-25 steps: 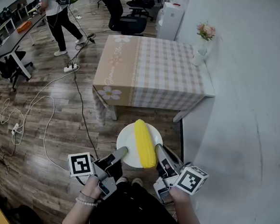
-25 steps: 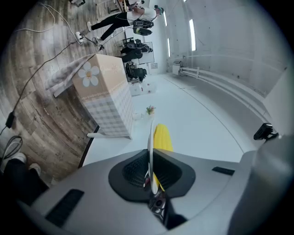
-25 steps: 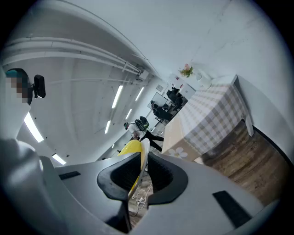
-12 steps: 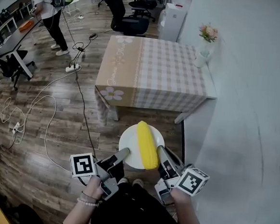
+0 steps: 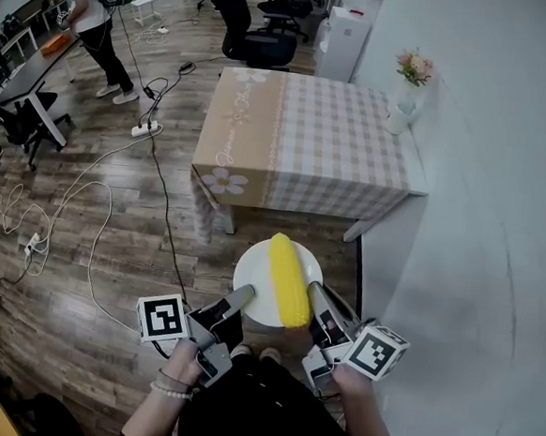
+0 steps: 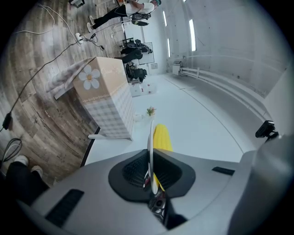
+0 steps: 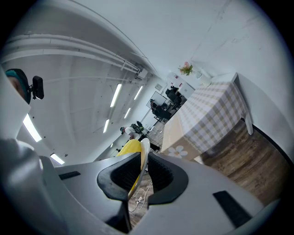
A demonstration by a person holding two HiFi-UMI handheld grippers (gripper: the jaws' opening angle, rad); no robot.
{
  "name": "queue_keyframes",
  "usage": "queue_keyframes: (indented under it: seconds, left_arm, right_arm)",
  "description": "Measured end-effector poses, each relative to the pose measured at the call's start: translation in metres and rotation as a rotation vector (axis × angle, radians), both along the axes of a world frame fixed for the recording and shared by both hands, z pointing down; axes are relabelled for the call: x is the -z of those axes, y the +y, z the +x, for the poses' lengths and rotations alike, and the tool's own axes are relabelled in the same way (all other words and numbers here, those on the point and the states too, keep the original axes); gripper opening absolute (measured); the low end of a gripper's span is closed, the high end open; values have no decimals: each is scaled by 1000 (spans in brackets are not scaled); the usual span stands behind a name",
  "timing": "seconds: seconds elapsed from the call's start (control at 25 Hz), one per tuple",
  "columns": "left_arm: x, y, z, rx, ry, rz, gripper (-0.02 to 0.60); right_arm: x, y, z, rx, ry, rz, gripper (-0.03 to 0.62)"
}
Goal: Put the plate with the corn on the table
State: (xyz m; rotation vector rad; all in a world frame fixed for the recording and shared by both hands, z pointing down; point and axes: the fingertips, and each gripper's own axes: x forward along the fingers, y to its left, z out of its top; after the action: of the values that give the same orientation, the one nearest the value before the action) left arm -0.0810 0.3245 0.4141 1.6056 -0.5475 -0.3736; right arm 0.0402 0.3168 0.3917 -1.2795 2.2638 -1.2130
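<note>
A white plate (image 5: 252, 278) carrying a yellow corn cob (image 5: 288, 279) hangs in the air in front of me, above the wooden floor. My left gripper (image 5: 239, 300) is shut on the plate's near left rim, my right gripper (image 5: 313, 296) on its near right rim. The left gripper view has the plate (image 6: 150, 151) edge-on between the jaws with the corn (image 6: 162, 137) behind it. Plate rim (image 7: 143, 158) and corn (image 7: 128, 149) sit between the jaws in the right gripper view too. The table (image 5: 307, 140) with a checked cloth stands ahead, apart from the plate.
A vase of flowers (image 5: 411, 80) stands at the table's far right corner by the white wall (image 5: 481, 201). Cables (image 5: 85, 216) trail over the floor at left. A person (image 5: 92, 10) walks at the far left among desks and office chairs (image 5: 251, 23).
The table has drifted slightly right and nearer in the head view. Both grippers keep their hold on the plate, and the corn lies as before.
</note>
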Motion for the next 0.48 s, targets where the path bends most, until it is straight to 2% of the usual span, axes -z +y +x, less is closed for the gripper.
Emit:
queue_keyframes:
  seconds: [0.48]
  left_arm:
    - [3,-9,-12,-14,18,10,29]
  right_arm:
    - [1,-6,-12,-28,12,0,74]
